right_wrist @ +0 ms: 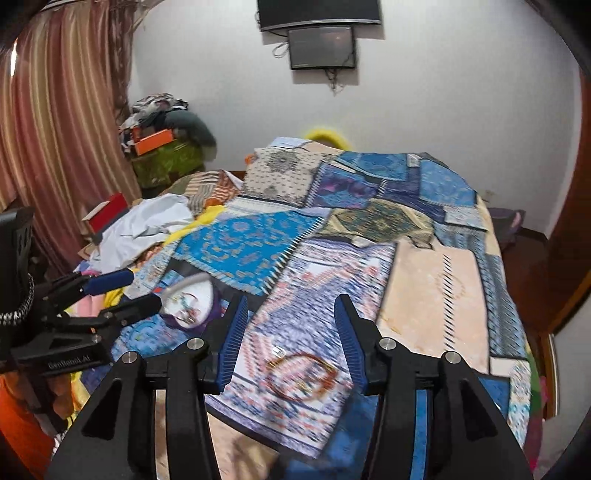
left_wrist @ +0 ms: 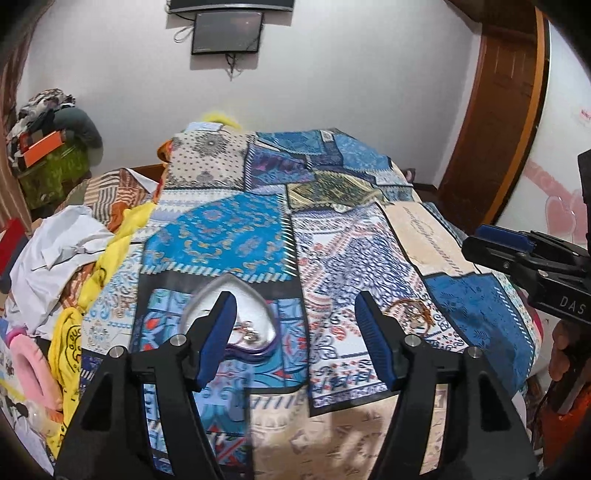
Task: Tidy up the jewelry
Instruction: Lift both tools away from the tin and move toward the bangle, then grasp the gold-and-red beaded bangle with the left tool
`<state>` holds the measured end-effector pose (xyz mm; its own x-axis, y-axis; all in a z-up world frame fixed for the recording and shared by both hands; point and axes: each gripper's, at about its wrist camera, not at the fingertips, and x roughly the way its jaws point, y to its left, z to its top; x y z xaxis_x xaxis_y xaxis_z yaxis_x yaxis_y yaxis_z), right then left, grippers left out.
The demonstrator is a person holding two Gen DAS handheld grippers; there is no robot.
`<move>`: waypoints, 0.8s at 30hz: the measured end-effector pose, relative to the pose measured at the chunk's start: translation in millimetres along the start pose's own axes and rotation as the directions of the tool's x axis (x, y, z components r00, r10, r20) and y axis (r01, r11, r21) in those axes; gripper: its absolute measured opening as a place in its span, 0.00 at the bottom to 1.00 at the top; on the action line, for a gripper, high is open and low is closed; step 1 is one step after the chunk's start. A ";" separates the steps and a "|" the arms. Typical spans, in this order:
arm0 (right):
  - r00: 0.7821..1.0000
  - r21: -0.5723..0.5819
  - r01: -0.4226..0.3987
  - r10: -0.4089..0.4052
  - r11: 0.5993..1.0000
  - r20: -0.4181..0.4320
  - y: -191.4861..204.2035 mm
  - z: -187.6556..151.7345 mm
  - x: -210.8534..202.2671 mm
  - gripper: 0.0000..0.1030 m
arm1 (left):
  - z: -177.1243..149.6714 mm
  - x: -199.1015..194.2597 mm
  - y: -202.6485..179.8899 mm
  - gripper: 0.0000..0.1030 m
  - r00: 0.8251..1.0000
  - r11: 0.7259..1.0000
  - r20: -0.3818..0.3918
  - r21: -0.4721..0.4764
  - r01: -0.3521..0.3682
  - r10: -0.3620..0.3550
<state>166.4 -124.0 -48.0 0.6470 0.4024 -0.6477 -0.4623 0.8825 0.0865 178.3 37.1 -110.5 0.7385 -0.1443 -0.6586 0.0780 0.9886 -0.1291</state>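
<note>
A heart-shaped silver tray (left_wrist: 242,295) lies on the patterned bedspread (left_wrist: 236,236) with small silver jewelry (left_wrist: 248,331) in it. My left gripper (left_wrist: 295,306) is open above the bed, its left finger over the tray's edge. A reddish-brown beaded necklace (left_wrist: 413,314) lies on the cloth to the right. In the right wrist view the necklace (right_wrist: 301,376) lies between my open right gripper's (right_wrist: 290,314) fingers, below them. The tray (right_wrist: 190,299) shows at left by the left gripper (right_wrist: 125,291). The right gripper (left_wrist: 517,247) shows at the right edge of the left view.
Crumpled white (left_wrist: 55,251) and yellow (left_wrist: 74,332) clothes pile along the bed's left side. A red box (right_wrist: 107,214) and a cluttered green stand (right_wrist: 166,158) sit beyond. A wooden door frame (left_wrist: 498,110) stands right. A screen (left_wrist: 227,31) hangs on the wall.
</note>
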 end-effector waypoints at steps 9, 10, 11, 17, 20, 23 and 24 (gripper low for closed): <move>0.997 0.057 0.069 -0.067 0.996 -0.028 -42.9 -26.1 -10.9 0.44 | -6.9 34.9 -31.7 0.63 0.996 0.998 -0.085 0.051 0.030 -0.025; 0.997 0.062 0.070 -0.068 0.996 -0.032 -46.0 -27.8 -11.6 0.44 | -8.9 40.9 -34.4 0.63 0.995 0.998 -0.100 0.058 0.030 -0.024; 0.997 0.066 0.071 -0.069 0.995 -0.035 -48.6 -29.9 -12.0 0.44 | -10.1 45.4 -35.9 0.63 0.994 0.998 -0.111 0.062 0.029 -0.022; 0.995 0.071 0.078 -0.073 0.994 -0.066 -57.7 -42.6 -7.5 0.44 | -20.1 68.4 -43.7 0.63 0.983 0.997 -0.179 0.068 0.040 -0.027; 0.994 0.072 0.078 -0.072 0.994 -0.082 -61.4 -48.6 -3.4 0.44 | -19.9 72.4 -48.8 0.63 0.983 0.996 -0.176 0.063 0.056 -0.044; 0.994 0.082 0.068 -0.061 0.994 -0.093 -64.8 -52.7 0.5 0.44 | -17.8 74.9 -55.2 0.59 0.983 0.995 -0.168 0.054 0.085 -0.075; 0.994 0.083 0.066 -0.058 0.994 -0.096 -65.9 -54.2 1.7 0.44 | -17.3 76.3 -57.1 0.56 0.982 0.994 -0.170 0.051 0.094 -0.084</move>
<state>165.1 -194.6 -95.9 0.6117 0.3250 -0.7213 -0.3664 0.9244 0.1058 218.6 -31.1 -166.2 0.6050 -0.2320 -0.7617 0.1811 0.9716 -0.1522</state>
